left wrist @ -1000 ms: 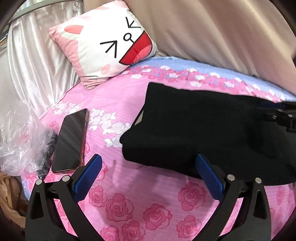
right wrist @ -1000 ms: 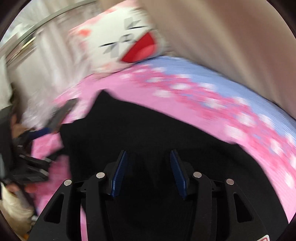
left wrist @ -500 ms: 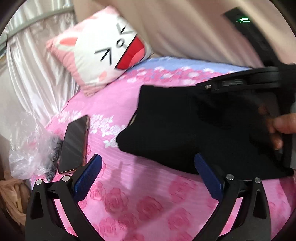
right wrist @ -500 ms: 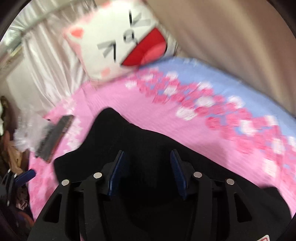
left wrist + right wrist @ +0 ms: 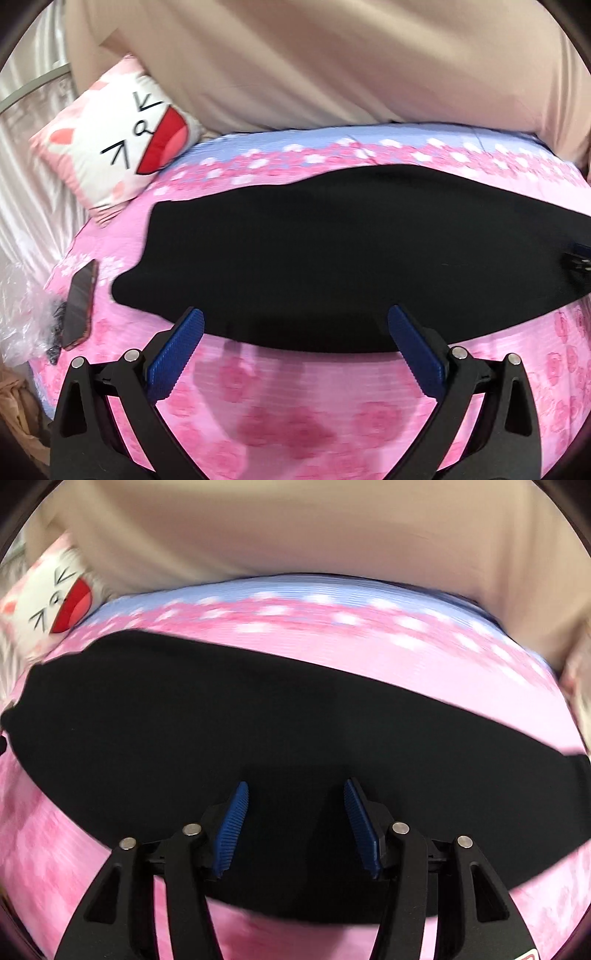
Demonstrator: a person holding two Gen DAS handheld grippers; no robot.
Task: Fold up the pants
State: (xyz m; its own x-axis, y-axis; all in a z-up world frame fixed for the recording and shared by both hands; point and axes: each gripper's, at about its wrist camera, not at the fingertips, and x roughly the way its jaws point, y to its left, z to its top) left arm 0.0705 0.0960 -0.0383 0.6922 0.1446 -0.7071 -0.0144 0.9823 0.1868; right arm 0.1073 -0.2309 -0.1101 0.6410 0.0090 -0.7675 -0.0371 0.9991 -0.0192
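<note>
Both views have swung sideways since the earlier frames, so the black pants (image 5: 332,251) now show as one long, flat band across the bed, where only the left end showed before, and the hand that reached in from the right half a second ago is gone. Matte and finely knit, the pants lie spread on a pink bedsheet (image 5: 288,417) printed with roses, which turns pale blue with white blossoms toward the far edge. Behind it hangs smooth beige cloth (image 5: 332,62), and a square white-and-pink cat pillow (image 5: 118,136) leans at the upper left. A dark glossy phone (image 5: 79,306) lies left of the pants, beside crinkled clear plastic (image 5: 22,314). Over the near hem, the left gripper (image 5: 295,321) stands wide open with its ribbed blue pads apart, holding nothing. Pointing down over the middle of the fabric, the right gripper (image 5: 295,794) has its jaws opening; black cloth lies beneath the gap, but the pads press on nothing.
</note>
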